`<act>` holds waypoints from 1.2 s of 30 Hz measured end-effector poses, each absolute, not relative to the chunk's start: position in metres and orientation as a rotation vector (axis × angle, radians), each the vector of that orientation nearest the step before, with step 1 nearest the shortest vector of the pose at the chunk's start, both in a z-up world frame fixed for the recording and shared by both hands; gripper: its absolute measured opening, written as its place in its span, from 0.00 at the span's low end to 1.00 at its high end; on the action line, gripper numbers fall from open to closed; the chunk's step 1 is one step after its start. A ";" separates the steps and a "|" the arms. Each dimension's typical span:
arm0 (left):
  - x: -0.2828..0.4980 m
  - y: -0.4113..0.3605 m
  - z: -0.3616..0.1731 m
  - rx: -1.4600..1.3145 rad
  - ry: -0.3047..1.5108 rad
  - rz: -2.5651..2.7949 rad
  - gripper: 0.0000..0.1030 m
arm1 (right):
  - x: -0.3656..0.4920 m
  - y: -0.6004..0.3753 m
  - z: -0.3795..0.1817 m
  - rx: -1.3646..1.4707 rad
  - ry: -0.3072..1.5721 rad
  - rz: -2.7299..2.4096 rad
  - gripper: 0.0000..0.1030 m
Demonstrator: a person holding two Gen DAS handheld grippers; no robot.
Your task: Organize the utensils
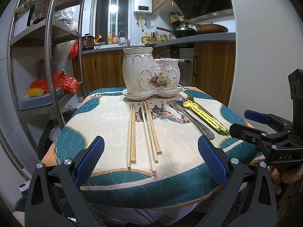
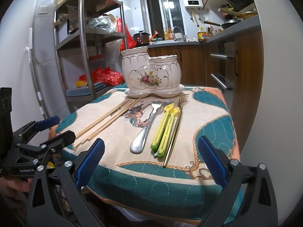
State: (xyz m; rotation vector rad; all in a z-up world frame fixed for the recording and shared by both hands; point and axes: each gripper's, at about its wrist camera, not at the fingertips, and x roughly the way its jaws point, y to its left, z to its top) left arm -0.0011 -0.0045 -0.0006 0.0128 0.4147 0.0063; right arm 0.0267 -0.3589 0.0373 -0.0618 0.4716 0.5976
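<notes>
- Wooden chopsticks (image 1: 132, 132), four or so in two loose pairs, lie lengthwise on the quilted cloth (image 1: 106, 124), dead ahead of the left gripper (image 1: 151, 158); near ends sit between its blue pads (image 1: 90, 158), not touching them.
- Left gripper: jaws spread wide, holding nothing, low at the table's near edge.
- Right gripper (image 2: 151, 158): also spread wide and empty, at the near edge; steel fork (image 2: 146, 130), yellow-green plastic clips (image 2: 165, 128) and gold fork (image 2: 175, 128) lie side by side ahead of it, handles toward the camera.
- Chopsticks (image 2: 106, 121) run diagonally to the left in the right wrist view, well apart from the right gripper.
- Ceramic holder (image 1: 151, 71): glossy white, ribbed, gold trim, floral decal, two joined cups, left one taller, on a matching saucer at the cloth's far end. Chopstick tips reach just short of the saucer.
- Cloth: stitched quilting, teal and orange border, cream centre with horse print.
- Each gripper shows at the edge of the other's view, hand on the grip.
</notes>
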 end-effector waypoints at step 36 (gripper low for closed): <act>0.001 -0.004 -0.003 0.012 0.423 0.007 0.95 | 0.025 -0.360 0.039 -0.049 0.481 0.597 0.95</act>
